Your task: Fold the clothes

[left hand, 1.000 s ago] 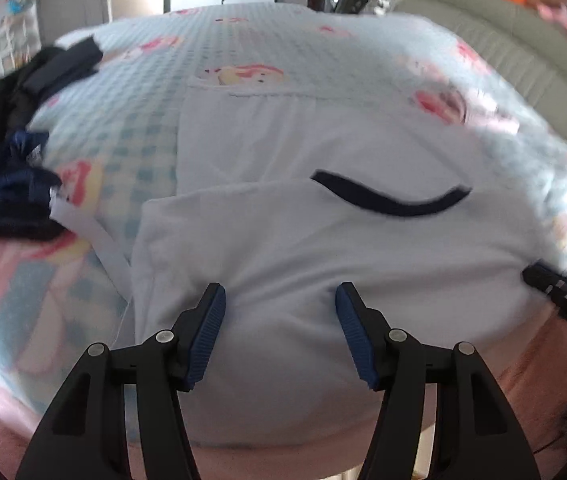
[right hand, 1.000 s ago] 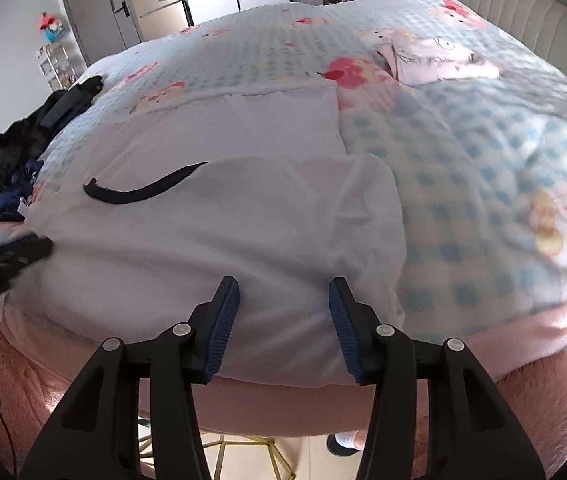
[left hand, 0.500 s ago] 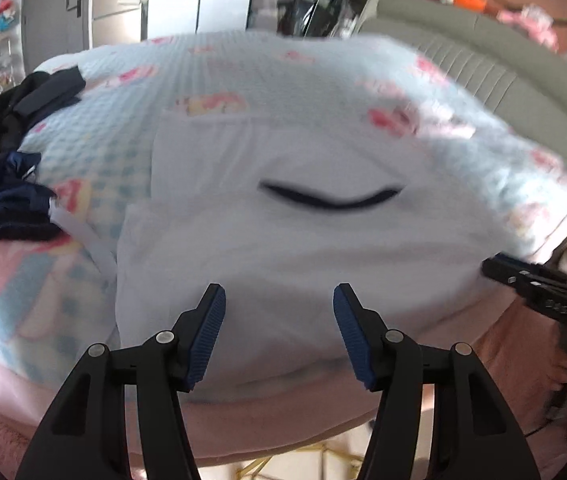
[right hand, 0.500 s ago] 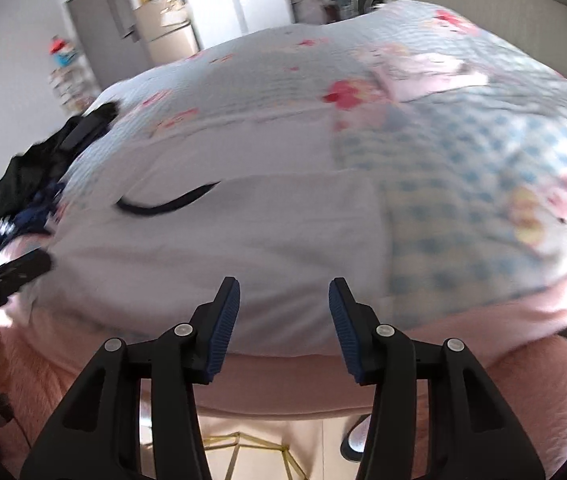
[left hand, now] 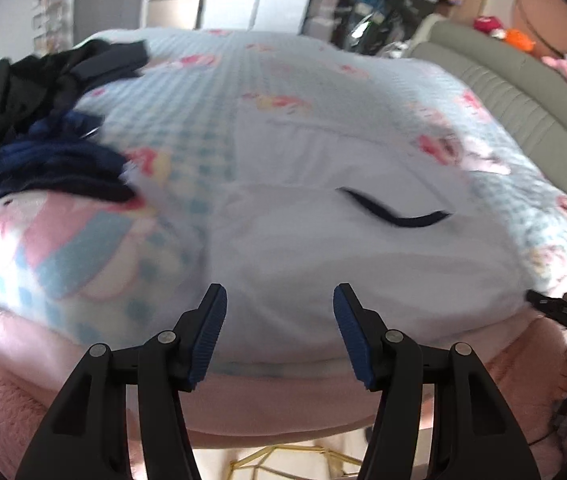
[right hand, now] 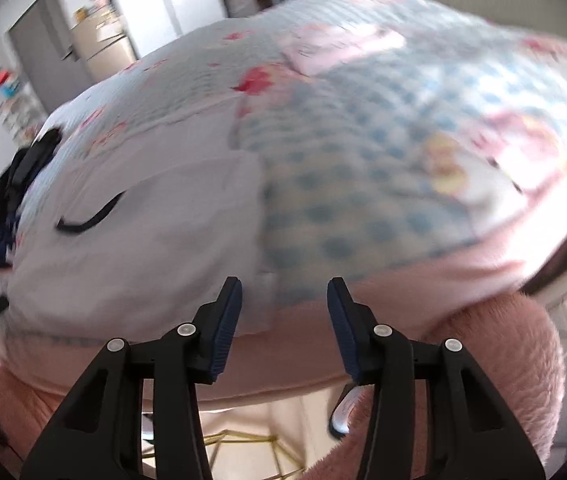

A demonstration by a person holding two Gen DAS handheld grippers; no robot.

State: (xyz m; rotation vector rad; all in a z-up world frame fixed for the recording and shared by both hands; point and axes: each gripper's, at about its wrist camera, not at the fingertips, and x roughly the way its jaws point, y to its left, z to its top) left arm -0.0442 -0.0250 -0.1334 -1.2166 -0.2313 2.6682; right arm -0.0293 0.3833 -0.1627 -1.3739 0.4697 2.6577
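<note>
Right now your left gripper (left hand: 279, 320) and right gripper (right hand: 283, 312) both hang with jaws apart and empty off the bed's near edge, so the half-folded white shirt (left hand: 343, 256) lying there could slide off the checked quilt (left hand: 211, 92) if you snag its overhanging hem.

A smooth, matt white cloth garment (left hand: 363, 264) is laid on a checked, printed cotton quilt (left hand: 211, 92); ribbed blue rubber fingers (left hand: 209, 334) are seen.

Both wrist cameras looked steeply down from beside the bed's (left hand: 243, 92) near edge, sharing the white garment (left hand: 363, 264) (right hand: 143, 232).
</note>
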